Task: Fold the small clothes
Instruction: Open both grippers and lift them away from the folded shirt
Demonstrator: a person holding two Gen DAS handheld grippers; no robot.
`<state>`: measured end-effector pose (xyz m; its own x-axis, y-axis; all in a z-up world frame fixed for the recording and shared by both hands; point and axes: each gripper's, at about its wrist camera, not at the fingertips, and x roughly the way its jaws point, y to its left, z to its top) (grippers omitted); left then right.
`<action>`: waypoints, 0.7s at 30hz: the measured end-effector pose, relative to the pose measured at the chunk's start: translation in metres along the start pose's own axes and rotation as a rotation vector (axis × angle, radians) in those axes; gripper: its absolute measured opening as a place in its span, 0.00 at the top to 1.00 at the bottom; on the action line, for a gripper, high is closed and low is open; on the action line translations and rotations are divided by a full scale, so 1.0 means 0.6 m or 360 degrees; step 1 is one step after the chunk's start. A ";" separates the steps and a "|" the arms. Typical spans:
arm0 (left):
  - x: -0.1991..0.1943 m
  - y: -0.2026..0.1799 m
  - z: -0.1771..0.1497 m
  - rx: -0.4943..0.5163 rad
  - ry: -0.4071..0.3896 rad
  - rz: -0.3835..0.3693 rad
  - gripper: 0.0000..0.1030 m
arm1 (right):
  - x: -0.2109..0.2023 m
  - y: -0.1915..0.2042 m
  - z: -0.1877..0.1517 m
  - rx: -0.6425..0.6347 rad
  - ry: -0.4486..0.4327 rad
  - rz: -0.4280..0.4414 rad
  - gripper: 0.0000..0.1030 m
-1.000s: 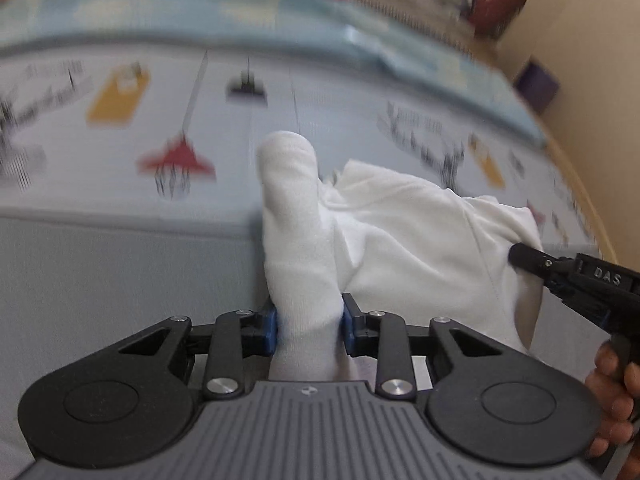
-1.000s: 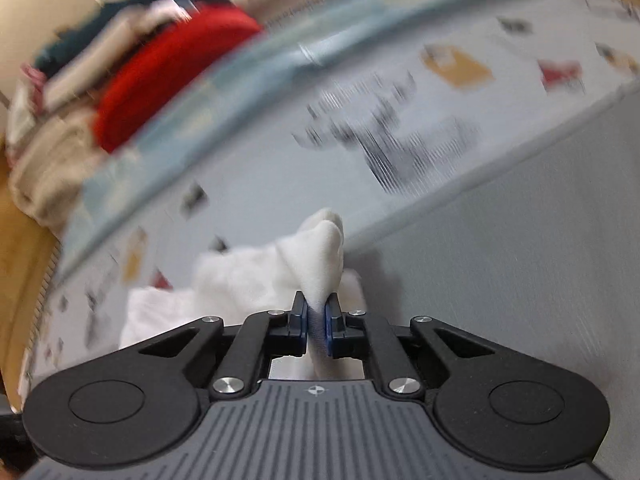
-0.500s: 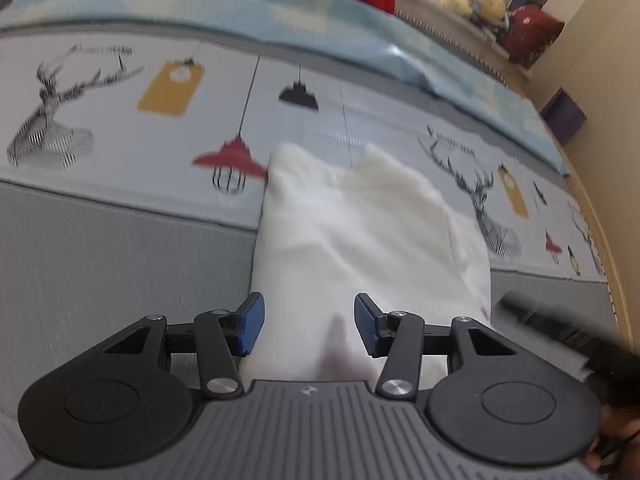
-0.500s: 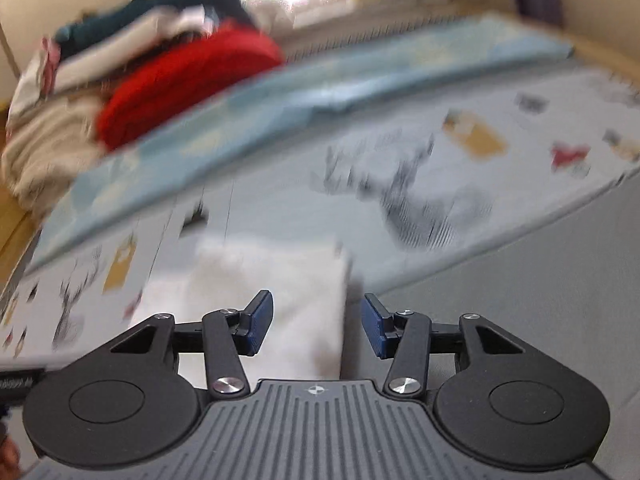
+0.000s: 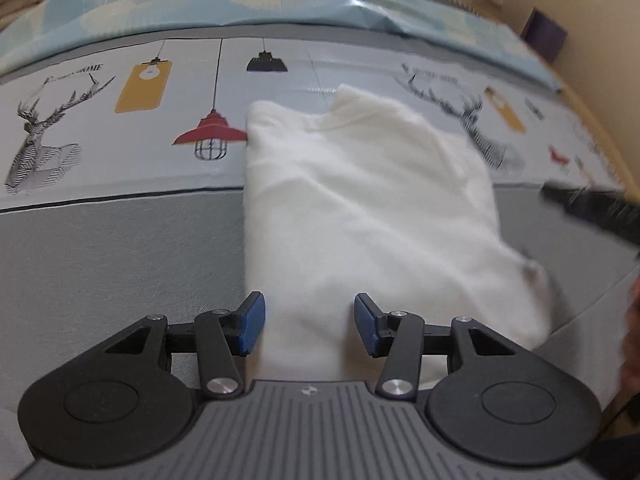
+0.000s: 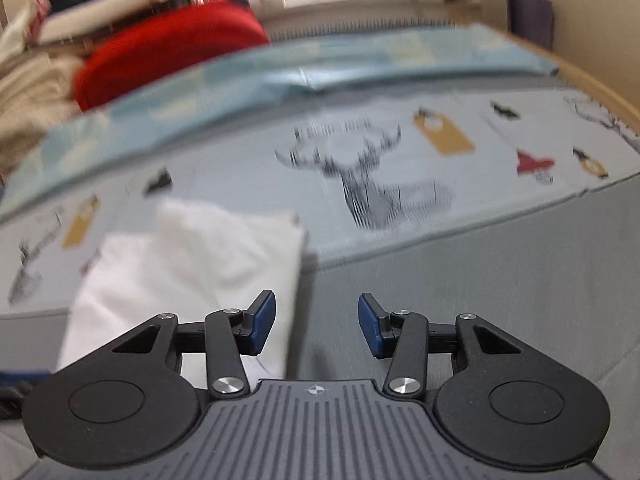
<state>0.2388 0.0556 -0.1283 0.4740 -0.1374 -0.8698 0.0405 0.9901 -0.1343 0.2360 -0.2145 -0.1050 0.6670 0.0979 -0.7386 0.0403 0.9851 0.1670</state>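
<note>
A white garment (image 5: 360, 208) lies folded and flat on the bed, half on the printed sheet (image 5: 140, 152) and half on the grey cover (image 5: 100, 264). My left gripper (image 5: 309, 326) is open over the garment's near edge, which shows between the blue pads untouched. In the right wrist view the same white garment (image 6: 192, 264) lies to the left. My right gripper (image 6: 316, 324) is open and its jaws are closing a little. Mostly grey cover shows between them, with the garment's right edge by the left pad. The right gripper's tip (image 5: 592, 208) shows blurred at the left view's right side.
A heap of clothes with a red piece (image 6: 168, 52) sits at the bed's far left. A light blue blanket (image 6: 320, 72) runs along the back. The wooden bed edge (image 5: 600, 120) and a purple box (image 5: 544, 36) are at the right. A hand (image 5: 632, 340) shows at the edge.
Both grippers were shut on raised folds of the white garment; both have opened and let go. The garment has dropped flat and both grippers have drawn back slightly.
</note>
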 end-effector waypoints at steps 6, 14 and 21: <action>-0.011 0.012 -0.008 -0.0088 -0.0049 0.0067 0.49 | 0.004 0.025 -0.011 -0.0189 0.0054 0.0111 0.52; 0.010 0.008 -0.043 0.0071 0.0124 0.0179 0.49 | 0.034 0.009 -0.039 -0.0289 0.0395 -0.0143 0.47; -0.121 0.004 -0.052 0.0124 -0.0201 0.0344 0.20 | -0.093 0.003 -0.010 -0.0323 0.0108 -0.0144 0.46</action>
<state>0.1771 0.0668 -0.0805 0.5847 0.0774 -0.8076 -0.0084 0.9960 0.0894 0.1944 -0.2171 -0.0672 0.6156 0.0102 -0.7880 -0.0573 0.9978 -0.0319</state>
